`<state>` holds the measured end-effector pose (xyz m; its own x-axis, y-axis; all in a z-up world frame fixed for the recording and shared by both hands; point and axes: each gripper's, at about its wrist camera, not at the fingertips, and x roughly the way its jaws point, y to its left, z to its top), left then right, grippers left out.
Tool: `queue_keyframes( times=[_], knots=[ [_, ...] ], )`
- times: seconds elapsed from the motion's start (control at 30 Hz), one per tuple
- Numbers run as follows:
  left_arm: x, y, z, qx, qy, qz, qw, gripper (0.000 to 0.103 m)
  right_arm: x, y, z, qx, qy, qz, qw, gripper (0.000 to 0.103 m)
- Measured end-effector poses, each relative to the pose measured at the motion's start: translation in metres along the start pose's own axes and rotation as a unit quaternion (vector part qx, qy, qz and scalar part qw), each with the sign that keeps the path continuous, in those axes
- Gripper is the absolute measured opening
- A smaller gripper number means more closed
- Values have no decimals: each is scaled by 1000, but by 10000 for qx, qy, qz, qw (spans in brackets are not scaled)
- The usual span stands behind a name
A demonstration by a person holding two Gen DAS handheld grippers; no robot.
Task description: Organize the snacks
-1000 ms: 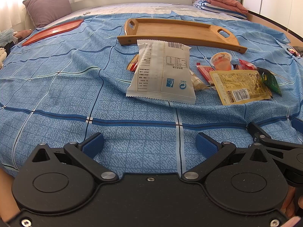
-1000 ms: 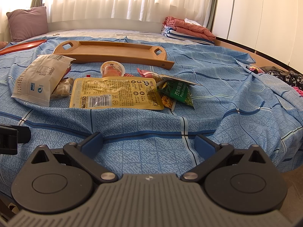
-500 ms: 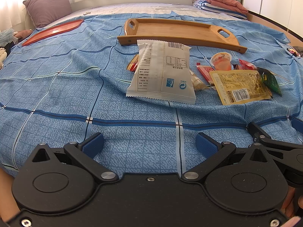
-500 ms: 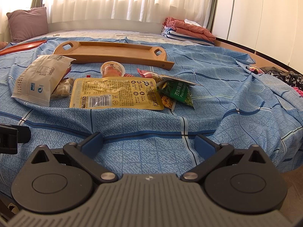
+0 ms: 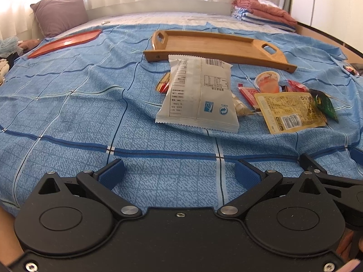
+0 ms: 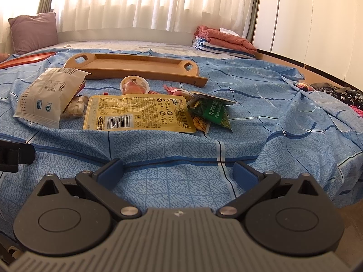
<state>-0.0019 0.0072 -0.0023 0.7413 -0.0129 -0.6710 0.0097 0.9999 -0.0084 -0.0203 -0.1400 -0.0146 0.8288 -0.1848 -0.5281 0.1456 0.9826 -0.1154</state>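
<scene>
Snacks lie scattered on a blue checked bedspread in front of a long wooden tray (image 5: 217, 45) (image 6: 136, 65). A white bag (image 5: 199, 95) (image 6: 47, 95) lies face down, a yellow pouch (image 5: 290, 111) (image 6: 138, 113) beside it, then a green packet (image 5: 326, 106) (image 6: 213, 113). A jelly cup (image 5: 268, 80) (image 6: 134, 85) and small red packets (image 5: 249, 95) sit behind them. My left gripper (image 5: 179, 172) hovers open near the bed's front edge, short of the white bag. My right gripper (image 6: 178, 170) is open too, in front of the yellow pouch, with nothing between its fingers.
A red tray (image 5: 65, 43) lies at the far left, with a mauve pillow (image 5: 60, 12) behind it. Folded blankets (image 6: 222, 42) are stacked at the far right. The bedspread hangs over the bed's right edge (image 6: 340, 136). Clothes (image 6: 335, 93) lie beyond.
</scene>
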Motion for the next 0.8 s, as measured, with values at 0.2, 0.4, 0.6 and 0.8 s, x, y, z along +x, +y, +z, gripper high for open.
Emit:
queue_keyframes(
  times=[0.2,0.4,0.6,0.8],
  knots=[
    [0,0,0,149,-38,11,9999,103,2,-8,11,105,208,190,9995,103],
    [2,9,18,-174,-28,-251,9995,96,6,-12,23,128,252,436,9987,102],
    [1,12,34,-293,-184,-479,9983,85,13,-11,36,116,72,706,9974,100],
    [2,5,45,-178,-271,-711,9969,71,27,-4,46,-134,0,749,9971,96]
  ],
)
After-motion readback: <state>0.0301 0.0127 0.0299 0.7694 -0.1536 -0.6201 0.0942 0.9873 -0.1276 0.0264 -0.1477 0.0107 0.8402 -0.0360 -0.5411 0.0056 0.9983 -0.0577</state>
